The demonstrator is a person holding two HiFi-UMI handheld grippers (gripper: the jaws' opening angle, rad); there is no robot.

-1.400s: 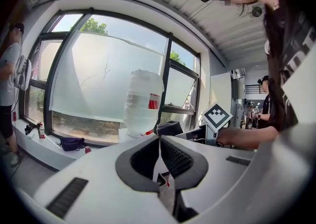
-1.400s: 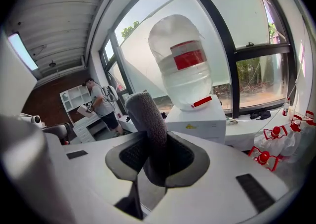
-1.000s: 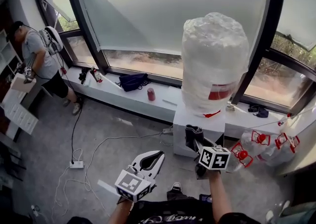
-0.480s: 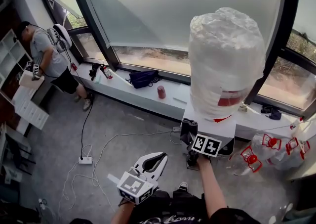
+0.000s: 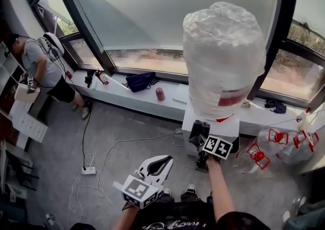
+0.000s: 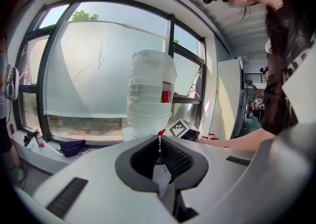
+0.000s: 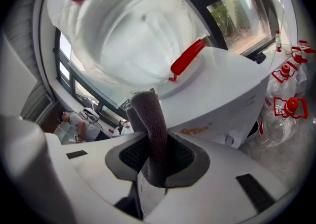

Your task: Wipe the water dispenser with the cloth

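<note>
The right gripper [image 7: 154, 145] has its jaws clamped on a folded grey cloth [image 7: 149, 114]. It holds the cloth at the front of the white water dispenser [image 7: 232, 89], just below the wrapped bottle [image 5: 223, 56]; whether cloth meets casing is hard to tell. The left gripper [image 6: 160, 150] hangs lower, well apart from the dispenser, jaws together with nothing between.

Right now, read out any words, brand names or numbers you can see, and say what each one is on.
No text reads clearly.
Gold brand print on the water dispenser: too blurred to read.
White script on the person's dark shirt: cut off and blurred.
Red label on the wrapped bottle: no letters legible.
</note>
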